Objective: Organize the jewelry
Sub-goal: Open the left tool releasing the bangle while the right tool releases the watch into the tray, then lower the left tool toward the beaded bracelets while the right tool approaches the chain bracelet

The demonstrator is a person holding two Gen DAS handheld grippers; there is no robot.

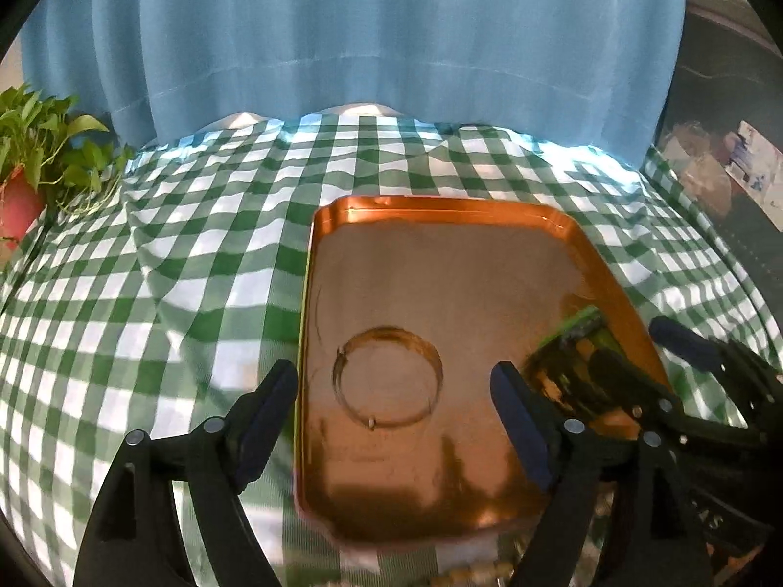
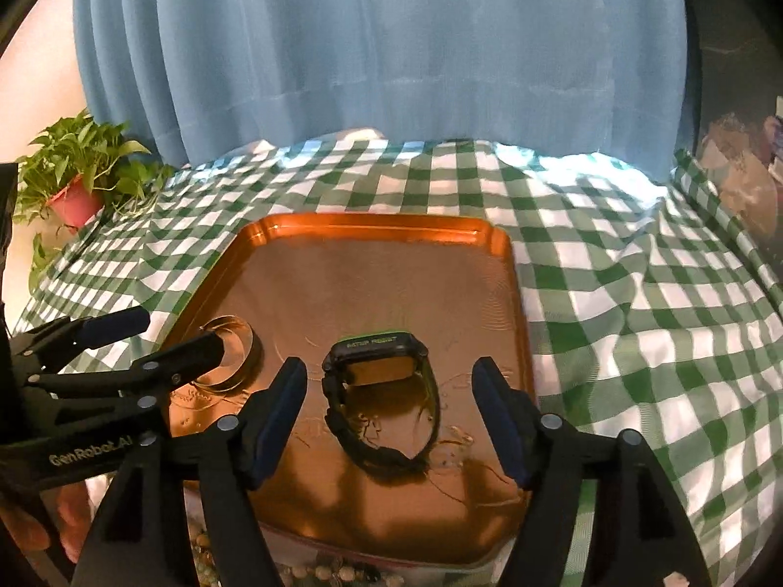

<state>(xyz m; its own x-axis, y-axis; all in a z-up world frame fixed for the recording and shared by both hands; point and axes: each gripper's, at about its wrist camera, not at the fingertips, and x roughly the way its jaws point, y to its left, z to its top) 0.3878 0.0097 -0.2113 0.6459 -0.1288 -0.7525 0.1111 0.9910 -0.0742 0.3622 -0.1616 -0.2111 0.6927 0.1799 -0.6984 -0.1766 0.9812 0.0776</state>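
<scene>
A copper tray (image 1: 440, 215) (image 2: 372, 230) lies on the green checked cloth. A gold bangle (image 1: 387, 375) (image 2: 244, 357) lies in its left half. A black digital watch (image 2: 379, 391) with a green edge stands in its right half; in the left wrist view the watch (image 1: 582, 332) is partly hidden behind the right gripper. My left gripper (image 1: 396, 420) (image 2: 161, 332) is open and empty above the bangle. My right gripper (image 2: 391, 416) (image 1: 651, 347) is open and empty, its fingers either side of the watch. A beaded string (image 2: 323, 572) (image 1: 474, 575) lies on the cloth just before the tray's near edge.
A potted plant in a red pot (image 1: 19, 195) (image 2: 73, 200) stands at the table's far left corner. A blue curtain (image 1: 391, 49) hangs behind the table. Dark furniture with clutter (image 1: 724, 171) sits to the right.
</scene>
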